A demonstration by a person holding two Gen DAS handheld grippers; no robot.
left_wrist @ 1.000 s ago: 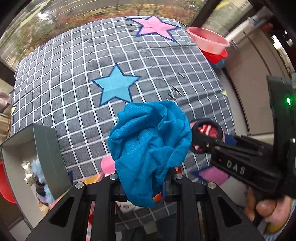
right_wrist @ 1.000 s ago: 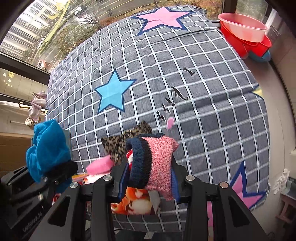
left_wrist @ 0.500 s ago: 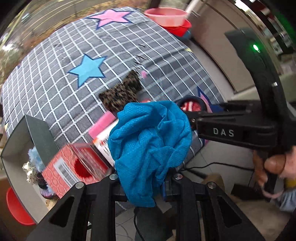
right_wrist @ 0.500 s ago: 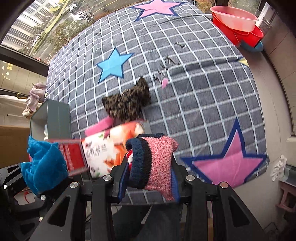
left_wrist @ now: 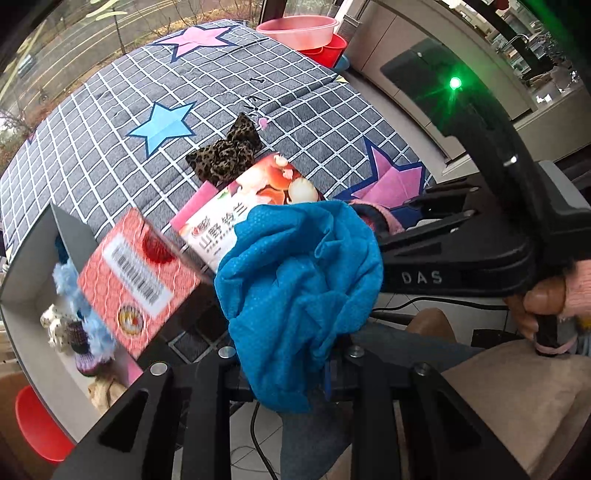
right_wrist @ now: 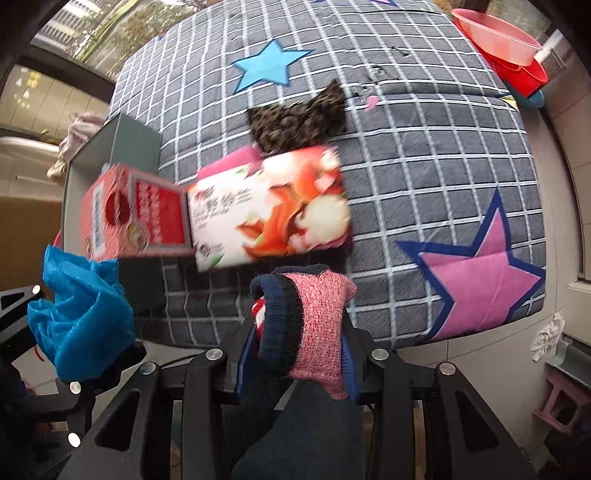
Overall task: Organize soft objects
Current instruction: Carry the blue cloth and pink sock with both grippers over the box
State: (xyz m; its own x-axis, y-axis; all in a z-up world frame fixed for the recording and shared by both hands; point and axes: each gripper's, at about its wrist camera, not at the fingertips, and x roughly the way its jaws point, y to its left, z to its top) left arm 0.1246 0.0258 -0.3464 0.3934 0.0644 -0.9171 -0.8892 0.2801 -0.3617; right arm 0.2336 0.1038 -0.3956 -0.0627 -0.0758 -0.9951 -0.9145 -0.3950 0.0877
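Note:
My left gripper (left_wrist: 291,354) is shut on a crumpled blue cloth (left_wrist: 299,280), held in the air in front of the bed edge; the cloth also shows in the right wrist view (right_wrist: 81,314). My right gripper (right_wrist: 299,354) is shut on a pink knit sock with a navy cuff (right_wrist: 314,317). A leopard-print cloth (left_wrist: 225,155) lies on the grey checked bedspread (left_wrist: 110,129); it also shows in the right wrist view (right_wrist: 299,118). A grey open box (left_wrist: 33,306) at the left holds several soft items.
A red and white printed carton (left_wrist: 147,273) lies at the bed's near edge beside the grey box, over a pink item (left_wrist: 195,203). Pink and red basins (left_wrist: 299,31) stand at the far right corner. A red bowl (left_wrist: 37,424) sits low left.
Both grippers have drawn back and away from the bed with their loads still held. The carton, the leopard cloth and the grey box have come fully into view.

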